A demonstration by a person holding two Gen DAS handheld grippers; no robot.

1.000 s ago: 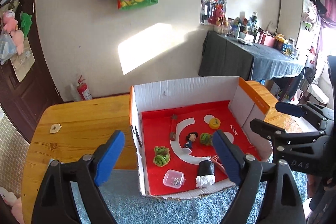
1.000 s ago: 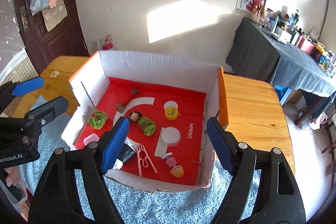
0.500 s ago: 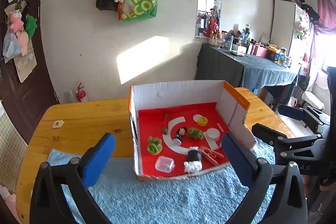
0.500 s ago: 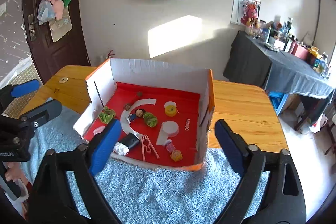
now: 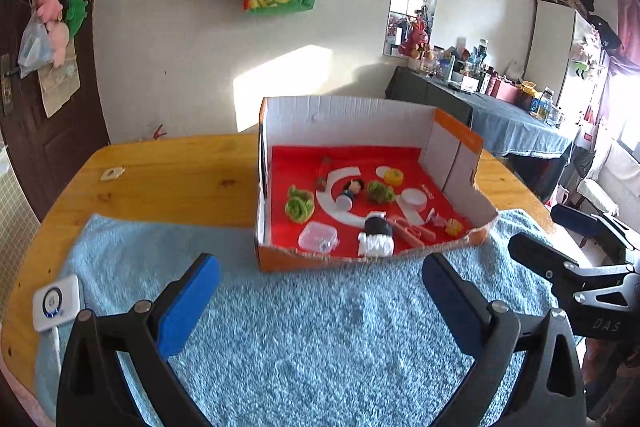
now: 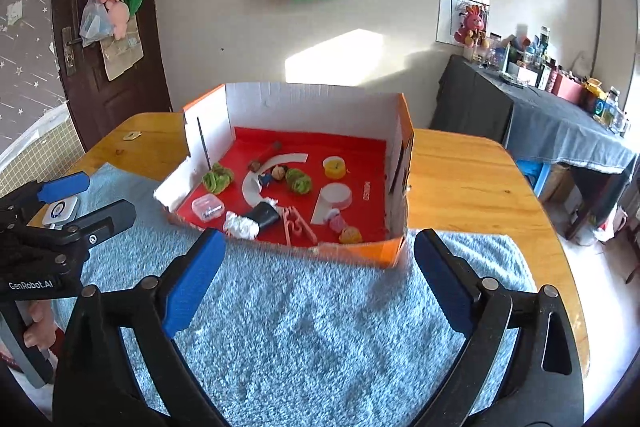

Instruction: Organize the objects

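Note:
An open cardboard box with a red floor, white inner walls and an orange outside stands at the far edge of a blue towel. It holds two green scrunchies, a small figurine, a clear plastic case, a black roll with white paper, a pink clip, a white lid and a yellow disc. My left gripper is open over bare towel, short of the box. The jaws of my right gripper are opening with nothing between them.
The towel lies on a wooden table. A small white device sits on the towel's left end, and a white scrap lies on the wood. A dark-clothed table crowded with bottles stands at the back right. A hand holds the left gripper.
Both grippers have drawn back from the box's front corners toward the near side of the towel, and their jaws have widened. The box stays where it was.

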